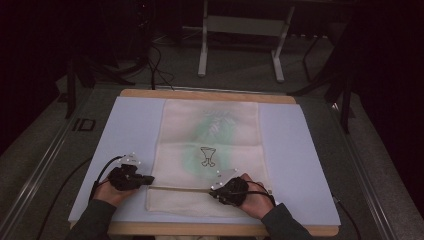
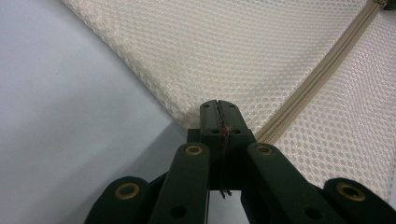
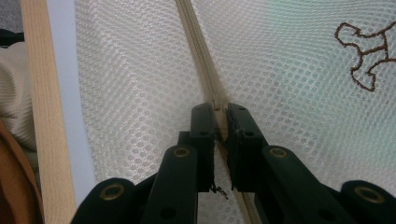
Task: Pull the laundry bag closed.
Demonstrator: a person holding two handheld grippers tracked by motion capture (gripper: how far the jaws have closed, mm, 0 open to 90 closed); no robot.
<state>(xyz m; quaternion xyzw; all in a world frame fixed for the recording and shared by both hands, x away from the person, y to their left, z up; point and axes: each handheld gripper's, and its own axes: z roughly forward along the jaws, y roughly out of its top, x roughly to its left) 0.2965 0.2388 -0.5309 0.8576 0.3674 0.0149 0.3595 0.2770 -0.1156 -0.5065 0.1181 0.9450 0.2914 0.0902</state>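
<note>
Near the table's (image 1: 310, 150) front edge, the left gripper (image 2: 218, 108) pinches the mesh bag's (image 1: 210, 150) left corner, while the right gripper (image 3: 219, 112) clamps the zipper (image 1: 180, 189) pull. Keep the corner taut; draw straight along the track.

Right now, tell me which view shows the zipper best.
The right gripper view: the zipper runs close up into the right gripper. The left gripper view catches it obliquely; in the high view it is a thin line.
</note>
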